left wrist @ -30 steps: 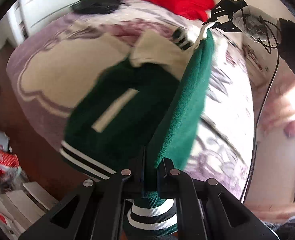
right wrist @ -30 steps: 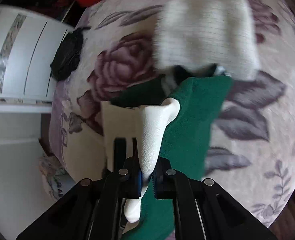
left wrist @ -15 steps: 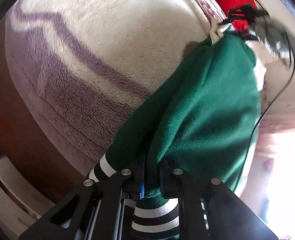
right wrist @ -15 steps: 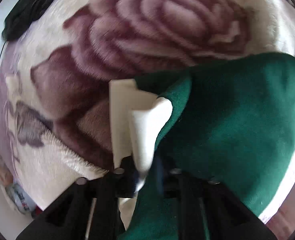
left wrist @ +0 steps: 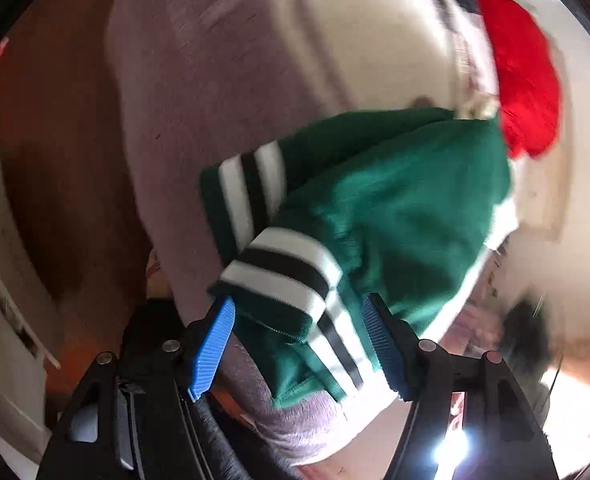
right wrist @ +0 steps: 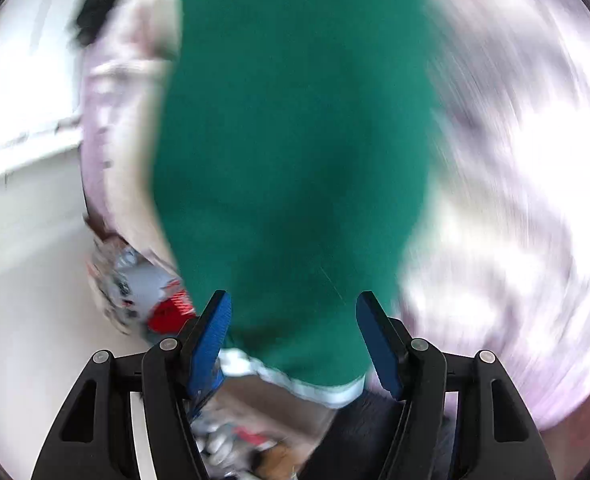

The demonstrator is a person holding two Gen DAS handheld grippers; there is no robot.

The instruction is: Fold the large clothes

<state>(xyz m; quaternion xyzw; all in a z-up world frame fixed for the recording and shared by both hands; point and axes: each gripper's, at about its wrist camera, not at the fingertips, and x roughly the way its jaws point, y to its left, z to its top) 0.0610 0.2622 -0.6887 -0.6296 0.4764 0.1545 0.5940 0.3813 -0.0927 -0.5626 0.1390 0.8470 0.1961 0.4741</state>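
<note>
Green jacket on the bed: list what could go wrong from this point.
1. The green jacket lies close to the edge of the bed; its striped hem sits near the drop to the floor, so it may slide off.
2. The left gripper and the right gripper are both opening with cloth between the blue pads; fabric could snag as they pull away and undo the fold.
3. The layers look bunched, not flat.

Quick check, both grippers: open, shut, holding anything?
Left gripper: opening, green jacket lies loose between its pads.
Right gripper: opening, jacket released.
</note>
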